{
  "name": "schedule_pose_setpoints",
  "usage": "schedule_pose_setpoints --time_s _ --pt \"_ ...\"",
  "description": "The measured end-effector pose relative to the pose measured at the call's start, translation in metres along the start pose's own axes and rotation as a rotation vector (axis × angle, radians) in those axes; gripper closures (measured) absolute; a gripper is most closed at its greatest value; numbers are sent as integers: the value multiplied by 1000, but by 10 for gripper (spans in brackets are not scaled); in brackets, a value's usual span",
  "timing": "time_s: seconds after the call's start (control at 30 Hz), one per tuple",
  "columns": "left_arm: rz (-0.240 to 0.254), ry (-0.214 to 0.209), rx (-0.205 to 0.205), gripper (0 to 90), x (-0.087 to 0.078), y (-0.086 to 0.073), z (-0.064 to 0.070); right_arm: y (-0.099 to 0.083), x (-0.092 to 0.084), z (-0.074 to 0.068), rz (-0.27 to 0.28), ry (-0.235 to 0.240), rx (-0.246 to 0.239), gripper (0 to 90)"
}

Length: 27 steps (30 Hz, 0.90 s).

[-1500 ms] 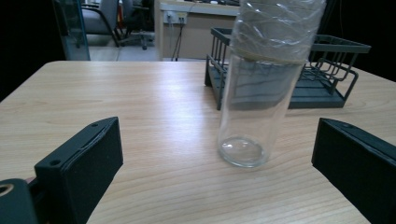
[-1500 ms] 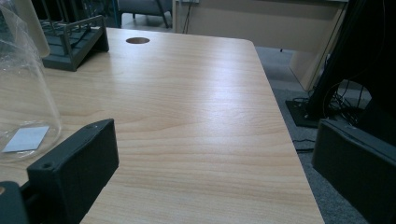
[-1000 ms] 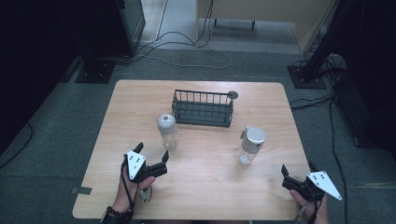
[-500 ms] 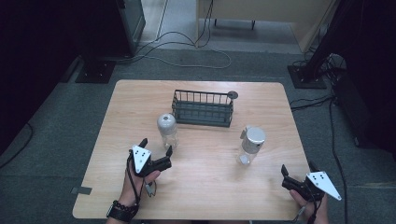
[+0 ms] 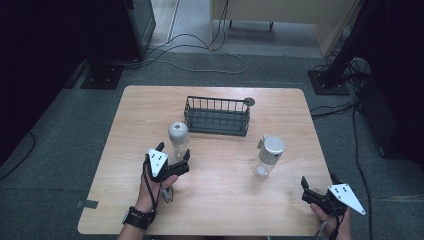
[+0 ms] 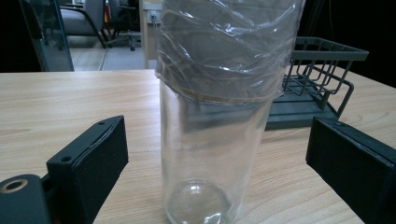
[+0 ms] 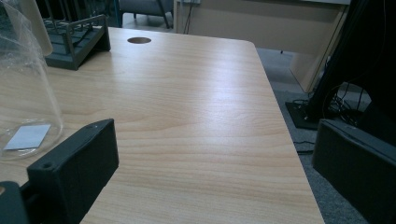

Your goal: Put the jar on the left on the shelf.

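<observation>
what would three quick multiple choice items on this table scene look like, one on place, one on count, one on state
1. Where does the dark wire basket stand?
A. at the table's far side
B. by the person's edge
C. on the floor

2. How many clear glass bottles with grey caps are on the light wooden table?
A. one
B. two
C. four

3. How do the left gripper jaws stand at the left bottle?
A. clamped on it
B. apart, either side of it
C. far away from it

Key: 1 A, the high view shows it beyond both bottles. 2 B, left one and right one. 3 B, table shows between each jaw and the glass.
</observation>
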<state>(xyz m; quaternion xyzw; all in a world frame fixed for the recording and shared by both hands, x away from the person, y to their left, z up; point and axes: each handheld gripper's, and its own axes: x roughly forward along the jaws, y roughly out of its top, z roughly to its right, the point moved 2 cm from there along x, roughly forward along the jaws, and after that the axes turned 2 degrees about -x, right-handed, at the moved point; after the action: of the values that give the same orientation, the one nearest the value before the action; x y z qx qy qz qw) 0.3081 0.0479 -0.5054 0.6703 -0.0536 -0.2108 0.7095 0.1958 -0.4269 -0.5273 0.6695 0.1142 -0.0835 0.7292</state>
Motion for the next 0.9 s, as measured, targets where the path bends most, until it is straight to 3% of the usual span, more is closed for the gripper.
schedule_pose_setpoints --time_s 0.47,0.63,0.9 --pt "1 21 -13 58 17 0 3 0 0 0 1 3 0 4" --pt "-2 21 1 61 23 3 6 0 0 0 1 5 0 4" --pt "8 32 -14 162 28 5 5 0 0 0 1 6 1 4"
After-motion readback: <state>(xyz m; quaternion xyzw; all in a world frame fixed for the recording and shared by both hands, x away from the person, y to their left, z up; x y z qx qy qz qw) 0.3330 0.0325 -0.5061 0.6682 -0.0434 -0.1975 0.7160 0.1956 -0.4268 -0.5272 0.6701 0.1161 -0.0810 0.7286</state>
